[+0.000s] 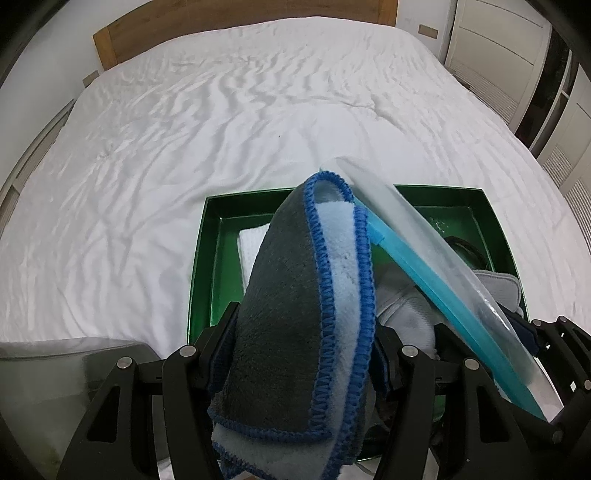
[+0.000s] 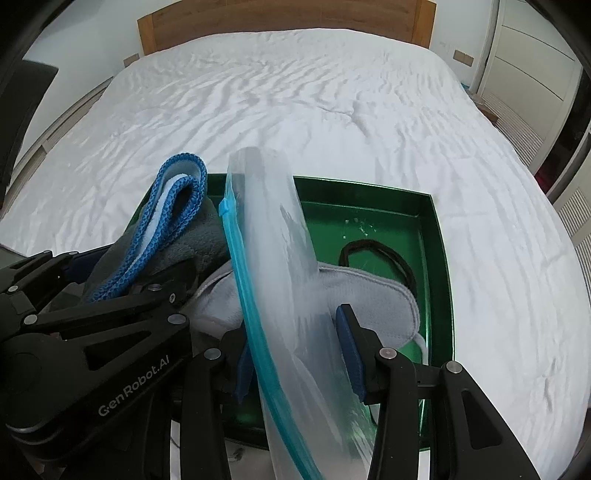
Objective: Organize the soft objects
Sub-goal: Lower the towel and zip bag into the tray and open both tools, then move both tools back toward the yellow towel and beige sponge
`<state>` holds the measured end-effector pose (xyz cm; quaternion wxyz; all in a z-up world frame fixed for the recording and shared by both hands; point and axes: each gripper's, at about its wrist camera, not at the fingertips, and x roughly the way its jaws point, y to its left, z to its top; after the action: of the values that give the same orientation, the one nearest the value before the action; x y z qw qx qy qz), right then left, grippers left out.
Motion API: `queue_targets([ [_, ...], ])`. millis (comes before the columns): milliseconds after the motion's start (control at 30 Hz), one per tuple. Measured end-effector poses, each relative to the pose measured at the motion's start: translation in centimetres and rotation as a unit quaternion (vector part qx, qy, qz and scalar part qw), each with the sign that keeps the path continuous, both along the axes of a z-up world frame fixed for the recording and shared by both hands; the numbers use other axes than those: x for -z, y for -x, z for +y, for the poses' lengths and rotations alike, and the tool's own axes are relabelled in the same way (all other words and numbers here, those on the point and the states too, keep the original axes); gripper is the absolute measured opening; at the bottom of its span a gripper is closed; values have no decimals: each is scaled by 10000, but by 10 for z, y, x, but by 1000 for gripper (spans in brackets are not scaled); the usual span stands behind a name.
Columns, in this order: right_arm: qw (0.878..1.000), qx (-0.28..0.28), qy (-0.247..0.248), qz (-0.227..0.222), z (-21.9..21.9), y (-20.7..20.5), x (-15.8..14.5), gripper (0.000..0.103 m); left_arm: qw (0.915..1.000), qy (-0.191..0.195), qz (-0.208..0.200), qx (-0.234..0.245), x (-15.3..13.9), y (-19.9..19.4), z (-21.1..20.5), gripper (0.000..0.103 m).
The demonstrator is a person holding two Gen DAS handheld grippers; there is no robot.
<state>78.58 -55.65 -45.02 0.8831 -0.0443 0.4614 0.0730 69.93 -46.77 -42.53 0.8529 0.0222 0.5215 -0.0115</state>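
**Cloth and bag held over a green tray on the bed**

White, rumpled bedding covers the bed [image 1: 184, 147], with a wooden headboard [image 2: 280, 26] at its far end and pale louvred cupboard doors [image 1: 498, 55] along the right wall. On the bedding stands a green tray [image 2: 441, 258].

At the left, the left hand-held gripper [image 1: 306, 343] pinches a folded grey and light-blue cloth [image 1: 288, 295] with blue stitched edging; the cloth stands up between the fingers, above the tray's left half. "GenRobot.AI" reads in white on this gripper's black body in the right wrist view. A white towel [image 1: 251, 247] lies in the tray behind the cloth.

Further right, the right hand-held gripper [image 2: 295, 354] pinches a clear zip bag [image 2: 280, 258] with a turquoise seal strip, raised above the tray. Below it in the tray lie a grey padded piece [image 2: 384, 306] and a black cord [image 2: 391, 258].
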Motion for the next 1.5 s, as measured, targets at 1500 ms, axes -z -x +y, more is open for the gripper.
queue_targets([
  [1500, 9967, 486, -111, -643, -4, 166, -108, 46, 9854, 1253, -1153, -38, -156, 124, 49, 55],
])
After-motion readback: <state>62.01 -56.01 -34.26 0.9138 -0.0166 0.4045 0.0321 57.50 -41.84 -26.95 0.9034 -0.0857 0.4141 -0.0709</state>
